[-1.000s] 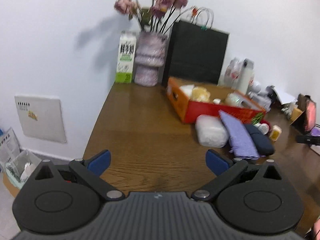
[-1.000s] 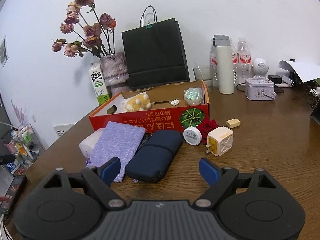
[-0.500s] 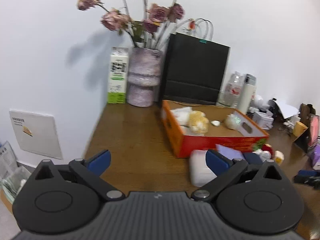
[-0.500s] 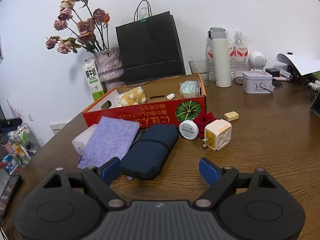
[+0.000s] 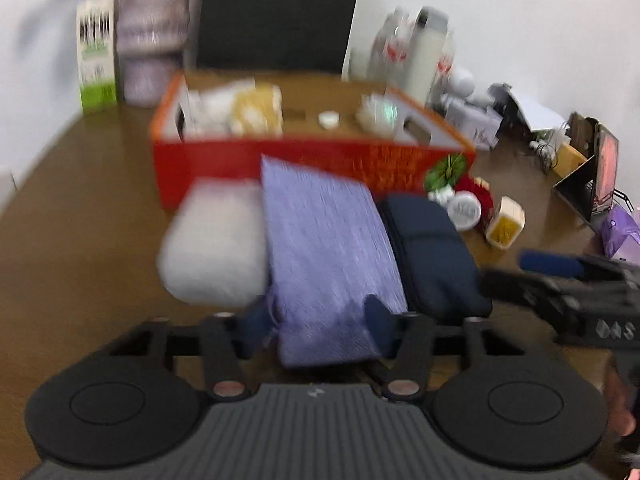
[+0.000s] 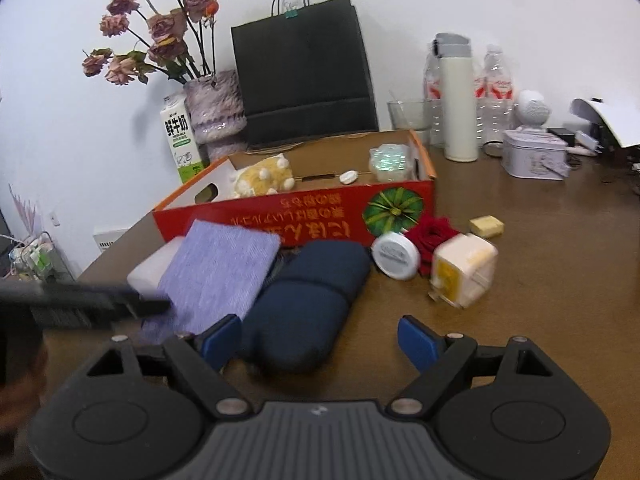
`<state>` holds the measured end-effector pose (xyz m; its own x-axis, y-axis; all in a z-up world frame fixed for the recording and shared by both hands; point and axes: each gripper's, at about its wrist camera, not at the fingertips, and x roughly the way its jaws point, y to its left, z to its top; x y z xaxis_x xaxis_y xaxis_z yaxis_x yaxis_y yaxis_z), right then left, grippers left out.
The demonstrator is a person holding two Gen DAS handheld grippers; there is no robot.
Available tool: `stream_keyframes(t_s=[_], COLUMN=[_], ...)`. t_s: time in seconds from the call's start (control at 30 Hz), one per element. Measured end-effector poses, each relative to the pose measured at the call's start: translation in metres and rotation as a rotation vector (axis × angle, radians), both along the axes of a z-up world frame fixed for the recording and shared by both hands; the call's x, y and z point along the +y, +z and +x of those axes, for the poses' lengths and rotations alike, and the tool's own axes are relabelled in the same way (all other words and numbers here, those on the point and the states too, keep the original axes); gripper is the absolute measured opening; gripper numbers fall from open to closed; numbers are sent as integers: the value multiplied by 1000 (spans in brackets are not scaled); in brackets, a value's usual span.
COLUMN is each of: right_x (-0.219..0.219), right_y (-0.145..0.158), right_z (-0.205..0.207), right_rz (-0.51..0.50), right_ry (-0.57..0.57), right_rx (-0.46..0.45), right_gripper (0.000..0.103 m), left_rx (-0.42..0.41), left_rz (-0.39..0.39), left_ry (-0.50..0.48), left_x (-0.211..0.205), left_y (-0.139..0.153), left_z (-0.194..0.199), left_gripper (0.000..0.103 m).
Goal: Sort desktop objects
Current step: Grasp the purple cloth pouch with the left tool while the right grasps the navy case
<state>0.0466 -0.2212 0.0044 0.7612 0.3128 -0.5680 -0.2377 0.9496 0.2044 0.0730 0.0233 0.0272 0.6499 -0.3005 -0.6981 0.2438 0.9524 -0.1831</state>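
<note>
A purple cloth pouch [image 5: 328,256] lies on the wooden desk between a white packet [image 5: 216,240] and a navy case [image 5: 432,256], in front of a red cardboard box [image 5: 304,160]. My left gripper [image 5: 316,328] has its jaws on either side of the pouch's near end; the view is blurred and I cannot tell if they press it. My right gripper [image 6: 320,344] is open, its left finger beside the navy case [image 6: 312,300]. The pouch [image 6: 220,276] and box [image 6: 296,220] also show in the right wrist view.
A round white tin [image 6: 396,256], a red rose [image 6: 432,236], a white-yellow plug adapter [image 6: 464,272] and a small yellow block [image 6: 486,226] lie right of the case. At the back stand a black bag [image 6: 304,76], vase [image 6: 214,108], milk carton [image 6: 180,140] and bottles [image 6: 456,96].
My left gripper has swung right and down from the desk's left side onto the purple pouch, and its jaws have narrowed. My right gripper has moved slightly closer to the navy case.
</note>
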Motion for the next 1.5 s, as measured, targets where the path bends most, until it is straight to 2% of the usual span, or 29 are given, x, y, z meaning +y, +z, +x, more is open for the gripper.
stream_keyframes(t_s=[0.03,0.13,0.23,0.37,0.53,0.67,0.7,0.77,0.8,0.83,0.93,1.03,1.1,1.17,1.2,1.23,1.3,1.33,1.4,1.5], right_x=[6,22,34,38,20,2,-4,-12,-16,-20,-24,-18,-11,-6,-5,-3,1,2,1,0], right_y=[-2,-10,-16,-17,-14,-11,-10,-8,-6,-3,2,-1,-9,-17,-20,-23,-24,-23,-20,-15], right_z=[10,38,49,37,-18,-69,-82,-104,-114,-124,-137,-129,-121,-115,-115,-116,-120,-122,-125,-130], right_rz=[-1,-49,-112,-161,-154,-160,-155,-138,-130,-122,-113,-135,-153,-143,-138,-144,-162,-167,-151,-134], right_ry=[12,22,21,59,93,116,123,126,118,110,71,43,40,32,31,32,36,41,57,66], right_rx=[5,50,53,34,45,47,50,51,41,21,-26,-11,16,39,36,22,-5,-11,-4,-2], right_gripper=[83,78,70,62,62,63,63,66,66,67,77,77,77,76,73,71,66,64,62,61], left_rx=[20,19,-21,-52,-41,-7,-6,-32,-50,-67,-69,-54,-106,-104,-95,-99,-101,-103,-110,-94], left_rz=[-17,-69,-105,-106,-50,-26,-14,5,8,8,23,129,211,199,178,190,182,187,189,107], left_ry=[22,68,75,41,-29,-47,-38,-9,-3,0,13,69,96,70,52,48,36,41,35,27], left_x=[-1,1,9,13,7,7,8,8,7,5,-6,-26,-36,-38,-38,-39,-39,-40,-40,-35], left_y=[-5,-6,3,13,7,-5,-7,-4,-1,2,2,-10,-15,-13,-12,-11,-10,-11,-11,-7], left_z=[0,-8,-36,-76,-126,-156,-162,-171,-173,-171,-154,-134,-130,-129,-130,-131,-136,-139,-146,-157], left_gripper=[36,14,13,13,13,15,21,45,65,76,77,77,77,60,47,28,6,2,1,1])
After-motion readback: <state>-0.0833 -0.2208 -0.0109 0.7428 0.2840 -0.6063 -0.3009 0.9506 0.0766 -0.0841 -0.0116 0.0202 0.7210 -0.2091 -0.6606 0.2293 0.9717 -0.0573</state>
